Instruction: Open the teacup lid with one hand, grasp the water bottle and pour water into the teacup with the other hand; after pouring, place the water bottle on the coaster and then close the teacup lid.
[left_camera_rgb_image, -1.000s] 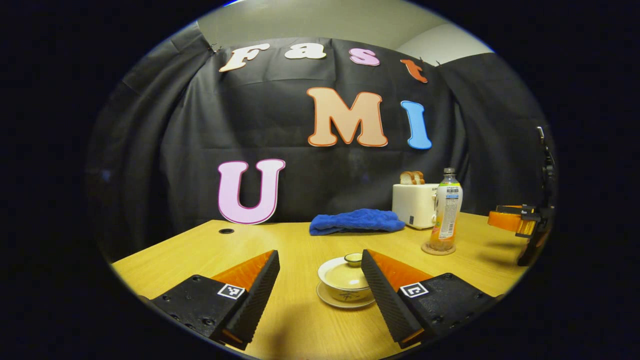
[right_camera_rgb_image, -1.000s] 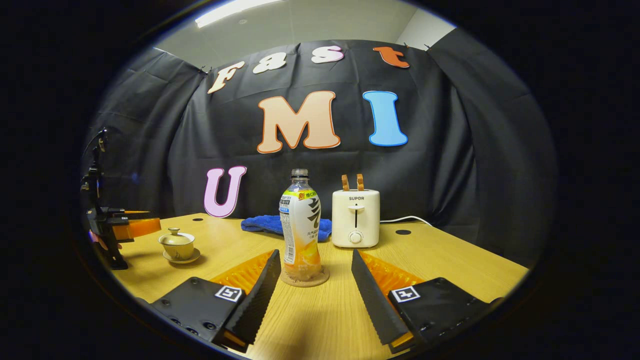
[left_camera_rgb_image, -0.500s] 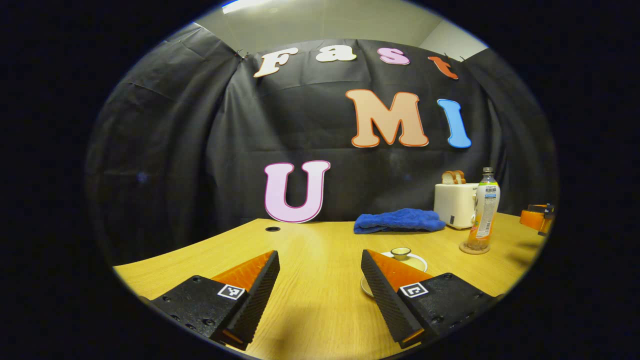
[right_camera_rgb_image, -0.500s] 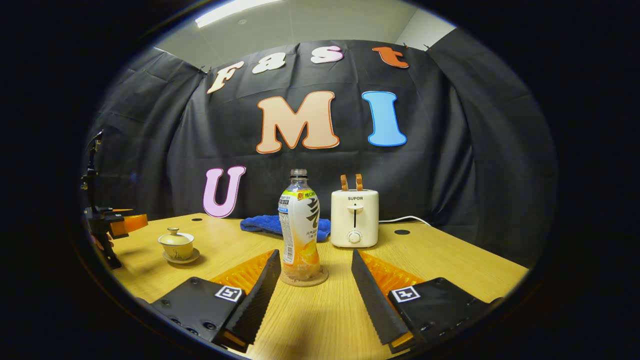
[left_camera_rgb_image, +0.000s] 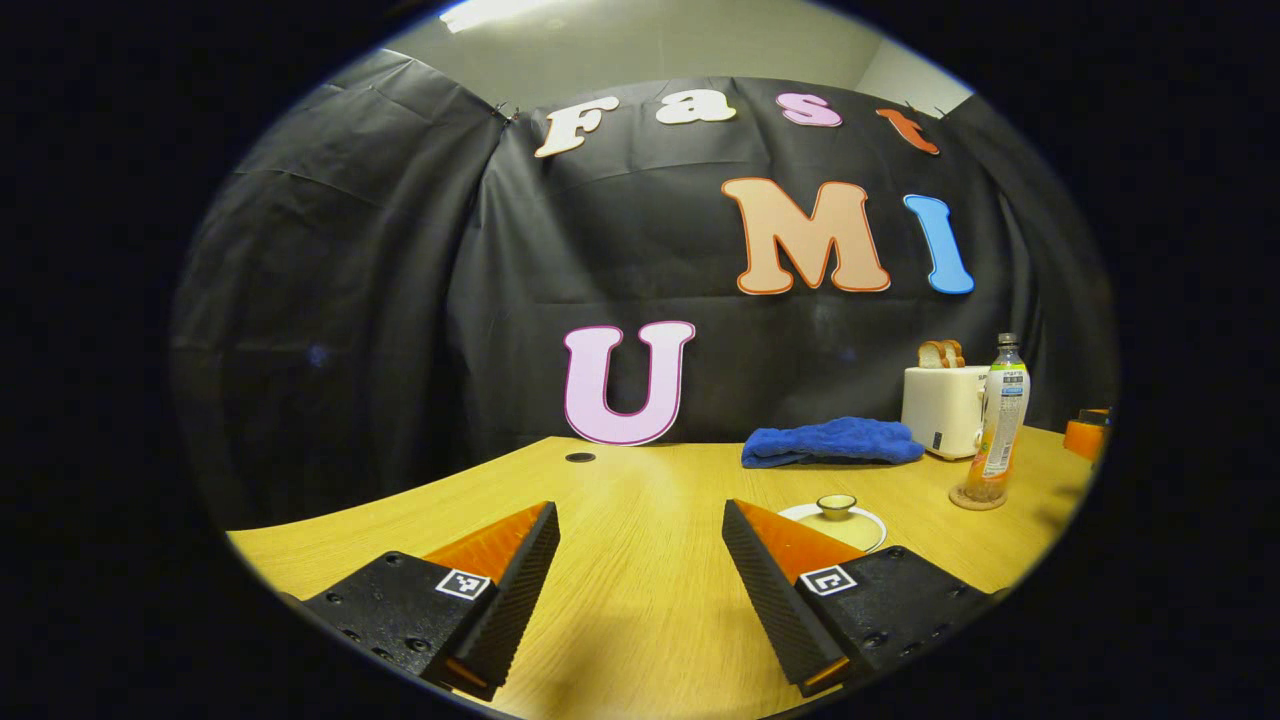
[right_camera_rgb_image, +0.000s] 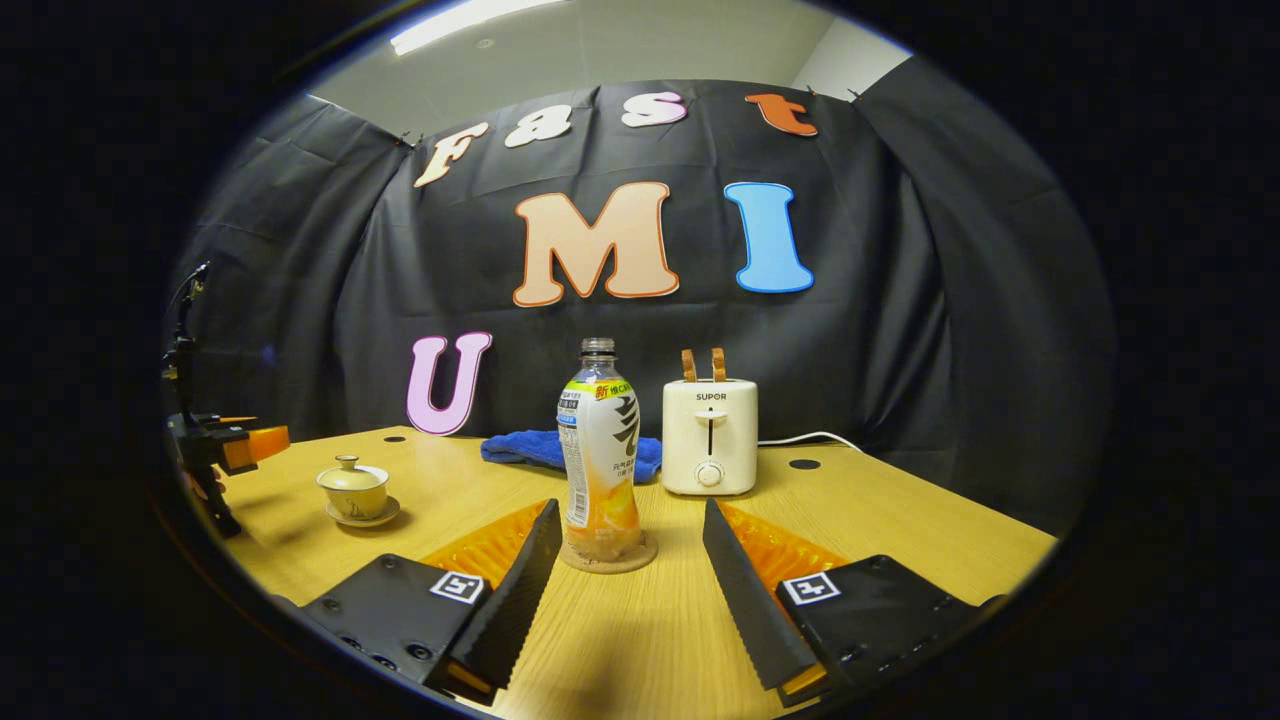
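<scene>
The teacup (right_camera_rgb_image: 353, 488) is cream, sits on a saucer at the table's left, and has its lid on. In the left gripper view the knobbed lid (left_camera_rgb_image: 836, 503) peeks out behind my right-hand finger. My left gripper (left_camera_rgb_image: 640, 515) is open, holds nothing, and points left of the cup. It also appears as the left gripper (right_camera_rgb_image: 228, 446) just left of the cup. The water bottle (right_camera_rgb_image: 600, 450) stands upright on a round coaster (right_camera_rgb_image: 610, 556). My right gripper (right_camera_rgb_image: 630, 512) is open, its fingertips just short of the bottle on either side. The bottle (left_camera_rgb_image: 1001, 420) stands far to the right.
A white toaster (right_camera_rgb_image: 710, 436) holding bread slices stands behind the bottle, its cable (right_camera_rgb_image: 810, 438) trailing right. A blue towel (right_camera_rgb_image: 540, 448) lies at the back of the wooden table (right_camera_rgb_image: 900, 520). Two round holes pierce the tabletop near the back edge.
My left gripper has swung left: the teacup went from between its fingers to behind the right-hand finger. The right gripper and the bottle have stayed put.
</scene>
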